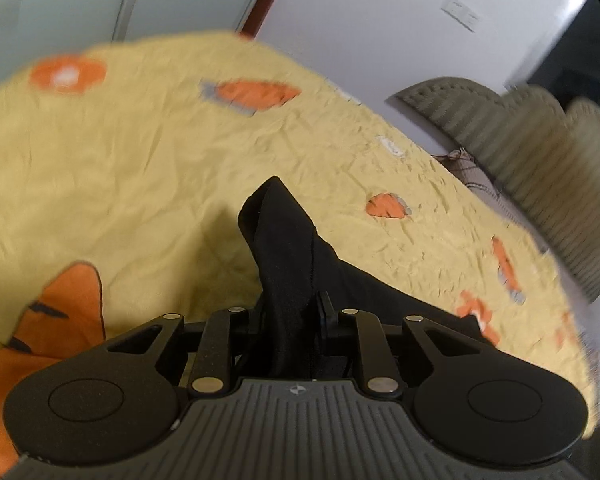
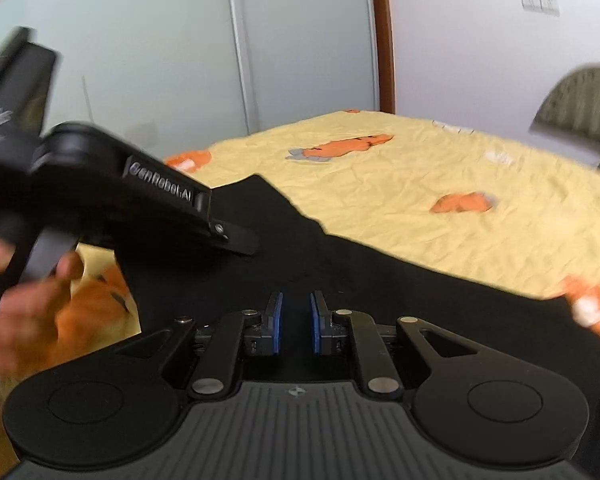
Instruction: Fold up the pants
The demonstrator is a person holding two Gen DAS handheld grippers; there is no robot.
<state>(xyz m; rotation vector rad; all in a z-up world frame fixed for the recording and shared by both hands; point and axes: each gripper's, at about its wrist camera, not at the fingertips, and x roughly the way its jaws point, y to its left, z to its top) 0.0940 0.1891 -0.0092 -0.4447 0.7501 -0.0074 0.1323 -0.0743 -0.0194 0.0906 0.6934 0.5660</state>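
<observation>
1. Black soft fabric pants (image 2: 340, 276) lie spread on the yellow orange-patterned bedsheet (image 2: 440, 184), corner peaking toward twelve o'clock.
2. Left gripper (image 1: 288, 312) pinches a bunched fold; right gripper (image 2: 296, 320) is nearly closed, apparently empty.
3. Probably the folding step: next, carry that fold across, keeping it taut.

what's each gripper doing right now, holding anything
Left gripper: shut on a raised fold of the black pants.
Right gripper: nearly closed, a small gap between the blue pads, nothing gripped.
</observation>
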